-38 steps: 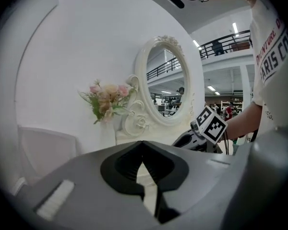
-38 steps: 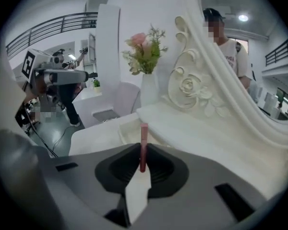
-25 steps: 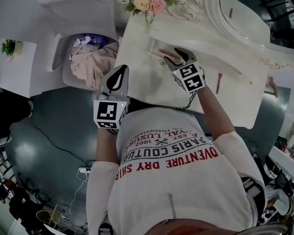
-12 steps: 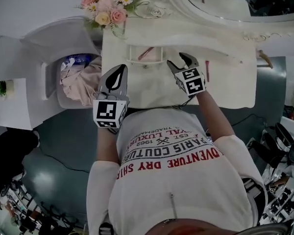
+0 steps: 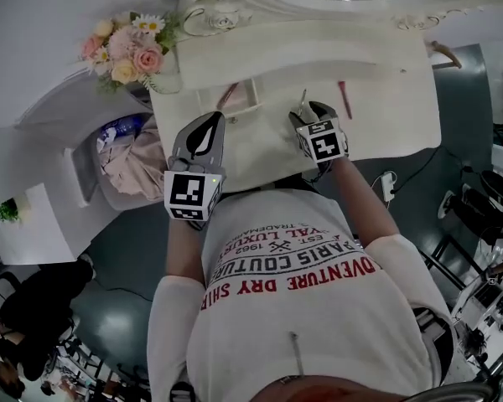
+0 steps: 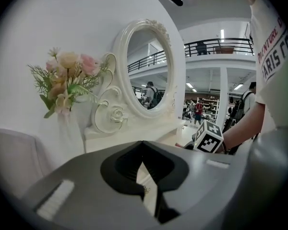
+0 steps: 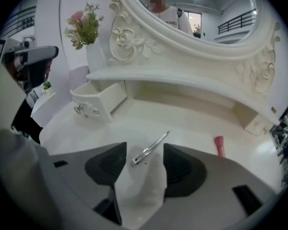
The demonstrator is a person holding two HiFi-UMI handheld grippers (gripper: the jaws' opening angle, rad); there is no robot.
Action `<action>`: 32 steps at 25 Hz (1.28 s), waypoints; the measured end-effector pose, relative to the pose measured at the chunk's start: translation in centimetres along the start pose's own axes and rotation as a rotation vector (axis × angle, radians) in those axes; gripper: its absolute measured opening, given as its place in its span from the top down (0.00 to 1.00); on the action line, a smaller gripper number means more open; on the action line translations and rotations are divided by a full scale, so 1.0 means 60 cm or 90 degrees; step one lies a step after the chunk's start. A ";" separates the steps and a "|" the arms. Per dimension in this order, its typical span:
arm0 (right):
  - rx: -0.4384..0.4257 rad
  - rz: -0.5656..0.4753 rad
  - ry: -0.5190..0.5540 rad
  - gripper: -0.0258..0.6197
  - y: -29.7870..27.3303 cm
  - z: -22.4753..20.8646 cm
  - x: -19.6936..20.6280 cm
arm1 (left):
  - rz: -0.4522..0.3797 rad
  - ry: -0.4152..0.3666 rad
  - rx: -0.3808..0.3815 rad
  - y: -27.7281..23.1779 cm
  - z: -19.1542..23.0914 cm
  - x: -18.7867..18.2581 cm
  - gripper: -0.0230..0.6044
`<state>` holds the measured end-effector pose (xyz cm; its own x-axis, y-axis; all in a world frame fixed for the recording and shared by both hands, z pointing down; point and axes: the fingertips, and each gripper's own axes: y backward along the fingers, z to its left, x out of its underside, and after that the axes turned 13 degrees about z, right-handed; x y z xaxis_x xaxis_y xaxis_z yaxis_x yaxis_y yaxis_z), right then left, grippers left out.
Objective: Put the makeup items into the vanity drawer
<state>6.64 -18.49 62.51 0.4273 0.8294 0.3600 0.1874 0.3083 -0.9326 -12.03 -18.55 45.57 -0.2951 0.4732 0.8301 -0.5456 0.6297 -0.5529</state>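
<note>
White desk (image 5: 386, 99) from overhead: its drawer (image 5: 256, 99) stands out with a pinkish stick (image 5: 227, 97) inside, and a red tube (image 5: 344, 99) lies on top.

Left gripper view: the left tongs (image 6: 144, 188) are pinched together, empty.

Right gripper view: the right tongs (image 7: 143, 164), just opened wide, hang over a silver tool (image 7: 151, 147) without gripping it. A pickup looks next: lower, then close across its slim shaft.

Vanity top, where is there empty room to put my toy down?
The right end of the vanity top, past the pink stick, is bare. So is the strip between the open drawer and silver tool. Around the right gripper it is crowded.
</note>
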 end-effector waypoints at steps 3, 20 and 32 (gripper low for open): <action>0.008 0.016 -0.039 0.62 -0.016 0.000 0.017 | 0.015 -0.004 0.015 -0.008 0.000 0.009 0.95; -0.019 -0.026 -0.103 0.89 0.047 -0.015 -0.013 | -0.009 -0.022 0.018 -0.008 -0.018 -0.011 0.95; -0.091 -0.131 0.106 0.89 0.123 0.077 -0.132 | -0.061 0.016 -0.087 0.070 0.004 -0.017 0.95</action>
<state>0.55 -20.64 52.64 0.5041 0.6647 0.5514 0.4033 0.3834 -0.8309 -14.21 -16.53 42.43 -0.2267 0.4214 0.8781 -0.4577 0.7497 -0.4780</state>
